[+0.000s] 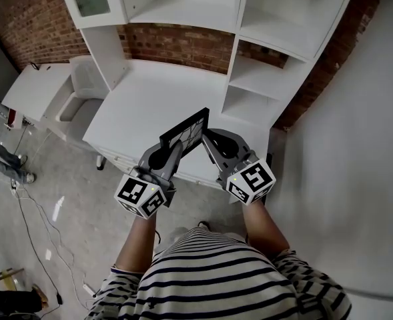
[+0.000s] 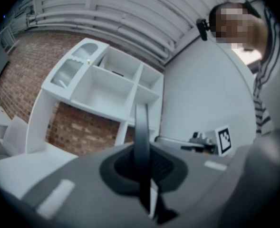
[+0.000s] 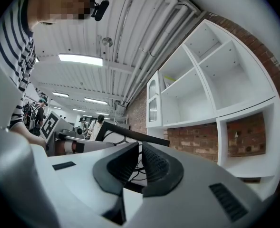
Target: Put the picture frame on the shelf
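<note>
A black picture frame (image 1: 185, 133) with a white line-drawing picture hangs in the air over the front of the white desk (image 1: 143, 102), held from both sides. My left gripper (image 1: 173, 149) is shut on its left edge, and in the left gripper view the frame (image 2: 141, 127) stands edge-on between the pads of the left gripper (image 2: 142, 170). My right gripper (image 1: 210, 143) is shut on its right side. In the right gripper view the frame (image 3: 130, 135) runs leftward out of the narrow gap of the right gripper (image 3: 140, 164). The white shelf unit (image 1: 266, 79) stands beyond, its compartments bare.
A brick wall (image 1: 183, 45) backs the desk and shelves. A white chair (image 1: 81, 95) stands left of the desk, and a white wall (image 1: 356, 152) rises on the right. Cables lie on the floor (image 1: 49, 225) at the left. People stand far off in the right gripper view.
</note>
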The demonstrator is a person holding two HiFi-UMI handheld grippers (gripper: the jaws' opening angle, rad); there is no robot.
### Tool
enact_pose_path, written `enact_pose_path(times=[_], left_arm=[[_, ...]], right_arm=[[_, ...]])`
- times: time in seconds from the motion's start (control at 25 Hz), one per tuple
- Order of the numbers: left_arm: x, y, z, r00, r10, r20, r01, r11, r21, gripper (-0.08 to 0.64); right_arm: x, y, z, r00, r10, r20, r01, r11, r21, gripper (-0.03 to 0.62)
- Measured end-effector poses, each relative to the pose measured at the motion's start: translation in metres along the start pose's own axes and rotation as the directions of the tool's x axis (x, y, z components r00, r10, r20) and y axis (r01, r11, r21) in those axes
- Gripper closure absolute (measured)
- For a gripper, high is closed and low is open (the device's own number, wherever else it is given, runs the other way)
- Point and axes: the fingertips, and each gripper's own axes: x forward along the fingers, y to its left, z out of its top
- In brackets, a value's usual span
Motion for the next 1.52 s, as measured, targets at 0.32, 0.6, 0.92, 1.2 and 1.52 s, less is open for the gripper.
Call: enact_pose_path(times=[0.32,0.6,0.92,1.2,1.52], left_arm=[[0.007,0.018,0.004,1.0,-0.023,-0.011,0.023,0.999,-0.037,0.543],[0.037,0.057,0.003,0.994,-0.097,-0.049,0.094,0.994,-0.063,0.543],[0.075,0.113,0.008,0.979,-0.184,-0.085,0.178,0.981,-0.079,0.544],[0.109,0.158,0.014,0.964,-0.242,-0.107,0.234,0.968,-0.089,0.543],[0.13,0.18,0.014,0.941,-0.32,-0.114,0.313,0.947,-0.078,0.543]], right_arm=[[0.012,-0.005,-0.003,1.0,-0.016,-0.012,0.016,1.0,-0.024,0.583],[0.045,-0.033,-0.004,0.998,-0.061,-0.013,0.061,0.998,-0.028,0.583],[0.102,-0.068,-0.007,0.993,-0.113,-0.029,0.111,0.992,-0.065,0.583],[0.147,-0.095,-0.008,0.986,-0.145,-0.086,0.126,0.972,-0.201,0.583],[0.17,-0.106,-0.006,0.974,-0.2,-0.108,0.152,0.928,-0.341,0.583]])
